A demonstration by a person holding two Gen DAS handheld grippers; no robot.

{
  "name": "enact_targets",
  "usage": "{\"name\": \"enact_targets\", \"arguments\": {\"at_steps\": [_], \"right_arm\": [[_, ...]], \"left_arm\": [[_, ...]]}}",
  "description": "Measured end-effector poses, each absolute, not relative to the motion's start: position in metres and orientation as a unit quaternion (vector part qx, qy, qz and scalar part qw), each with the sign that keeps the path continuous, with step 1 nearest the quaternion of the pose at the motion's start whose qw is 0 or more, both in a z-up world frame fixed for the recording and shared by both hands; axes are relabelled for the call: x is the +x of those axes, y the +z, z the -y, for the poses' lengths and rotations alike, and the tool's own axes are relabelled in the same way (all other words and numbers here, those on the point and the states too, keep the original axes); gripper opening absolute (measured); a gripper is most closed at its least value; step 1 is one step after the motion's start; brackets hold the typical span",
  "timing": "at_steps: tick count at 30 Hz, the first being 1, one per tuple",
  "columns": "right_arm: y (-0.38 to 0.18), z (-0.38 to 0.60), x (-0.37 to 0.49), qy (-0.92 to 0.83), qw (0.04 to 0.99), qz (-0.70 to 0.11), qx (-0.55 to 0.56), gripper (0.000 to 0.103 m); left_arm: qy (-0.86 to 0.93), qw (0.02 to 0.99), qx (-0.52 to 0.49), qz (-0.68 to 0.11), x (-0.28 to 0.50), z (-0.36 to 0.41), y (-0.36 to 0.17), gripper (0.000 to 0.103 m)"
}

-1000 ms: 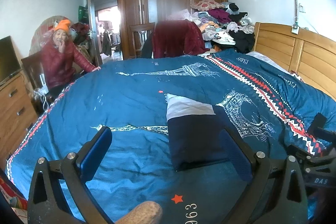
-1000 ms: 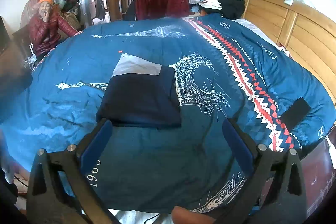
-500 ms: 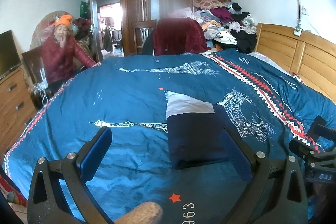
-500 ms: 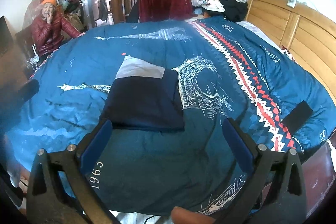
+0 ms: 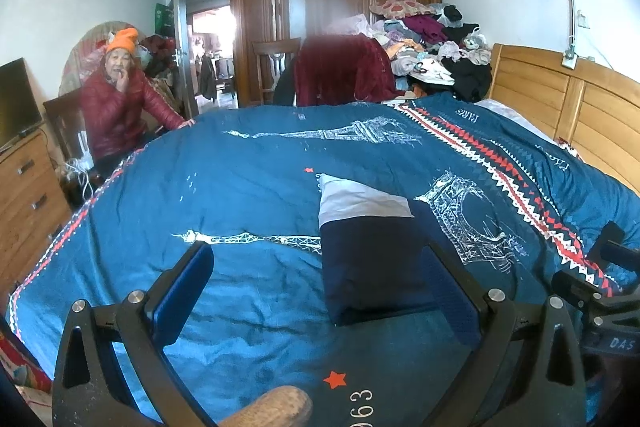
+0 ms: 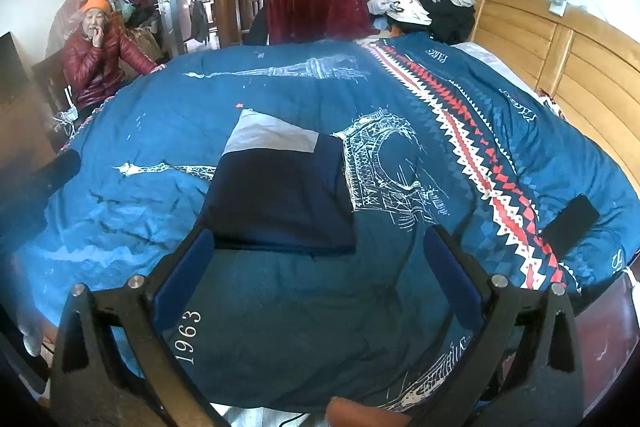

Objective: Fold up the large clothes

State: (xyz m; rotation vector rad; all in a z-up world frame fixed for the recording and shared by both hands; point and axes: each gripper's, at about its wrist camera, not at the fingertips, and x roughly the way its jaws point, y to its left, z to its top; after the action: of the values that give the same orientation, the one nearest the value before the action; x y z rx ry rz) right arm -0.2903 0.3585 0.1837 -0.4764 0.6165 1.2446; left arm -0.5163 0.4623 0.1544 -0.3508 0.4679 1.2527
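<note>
Right wrist view: folded navy garment (image 6: 280,199) lies flat on quilt (image 6: 400,99).

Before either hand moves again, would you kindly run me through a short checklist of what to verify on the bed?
1. Left tongs open and empty: ok.
2. Right tongs open and empty: ok.
3. Garment folded into a neat rectangle, lying flat on the quilt: ok.
4. Neither tongs touching the garment: ok, both are held above the near edge of the bed.
5. Black phone lies apart from the garment, to its right: ok.
6. Seated person's hand rests on the far edge of the bed, well away from the garment: ok.
</note>
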Motion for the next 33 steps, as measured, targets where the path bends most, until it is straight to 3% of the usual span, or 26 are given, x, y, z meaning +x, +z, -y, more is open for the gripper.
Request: {"name": "enact_targets", "arguments": {"at_steps": [33], "right_arm": [[0.185,-0.359,-0.285,0.560,0.748,-0.283,-0.215,0.103]], "left_arm": [[0.576,0.773,-0.152,-0.217,-0.506,-0.462,0.157,0.103]]}}
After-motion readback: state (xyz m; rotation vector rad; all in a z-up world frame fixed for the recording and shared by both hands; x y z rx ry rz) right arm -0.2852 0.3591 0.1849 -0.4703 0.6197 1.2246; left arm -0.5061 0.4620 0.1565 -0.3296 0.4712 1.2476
